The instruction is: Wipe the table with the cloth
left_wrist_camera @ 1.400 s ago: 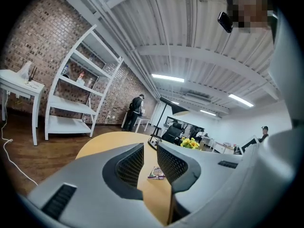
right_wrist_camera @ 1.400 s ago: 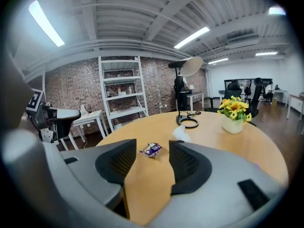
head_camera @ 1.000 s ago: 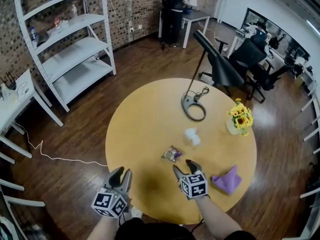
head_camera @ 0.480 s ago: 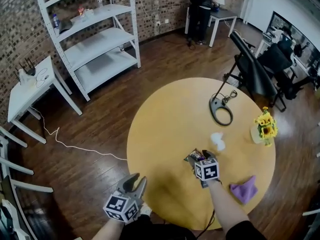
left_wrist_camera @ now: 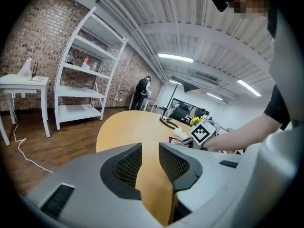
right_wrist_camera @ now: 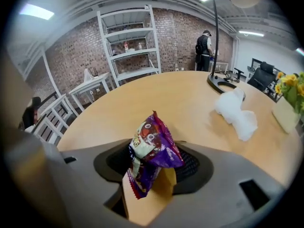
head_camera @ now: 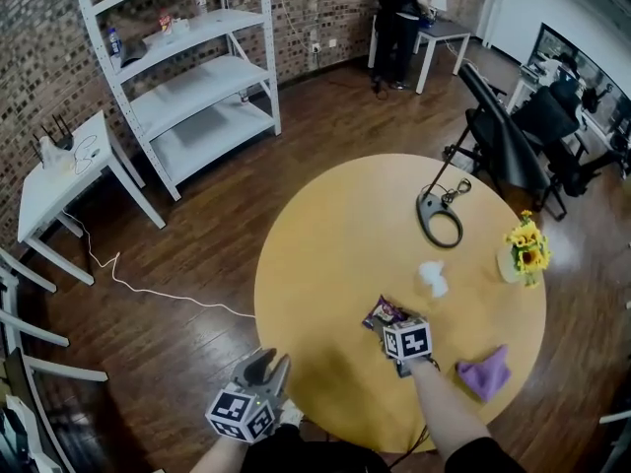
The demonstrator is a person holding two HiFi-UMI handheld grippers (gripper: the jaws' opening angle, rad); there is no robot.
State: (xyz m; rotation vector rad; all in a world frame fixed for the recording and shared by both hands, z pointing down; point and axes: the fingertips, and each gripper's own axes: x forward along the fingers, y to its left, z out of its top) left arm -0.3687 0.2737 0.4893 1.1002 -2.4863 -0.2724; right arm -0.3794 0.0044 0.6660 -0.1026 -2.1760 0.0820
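- Currently your purple cloth [head_camera: 483,372] lies crumpled near the near right edge of the round table [head_camera: 325,254]. Its long axis slants, and its peak points away from you toward the sunflowers [head_camera: 527,244].
- Only the head view shows it; neither gripper view does.
- Your right gripper [right_wrist_camera: 152,170], just left of the cloth and apart from it, has just been closing its 2 jaws, now clamped on a purple snack packet [right_wrist_camera: 152,148].
- Your left gripper [left_wrist_camera: 149,151] hangs off the table's edge, jaws a narrow gap apart with nothing between them.

Head view: high, steeply down on the round table [head_camera: 325,254]. Left gripper view: low off its near edge, facing across the top. Right gripper view: close on the snack packet [right_wrist_camera: 151,151]. Shared by all: table, white shelf rack [head_camera: 197,79].
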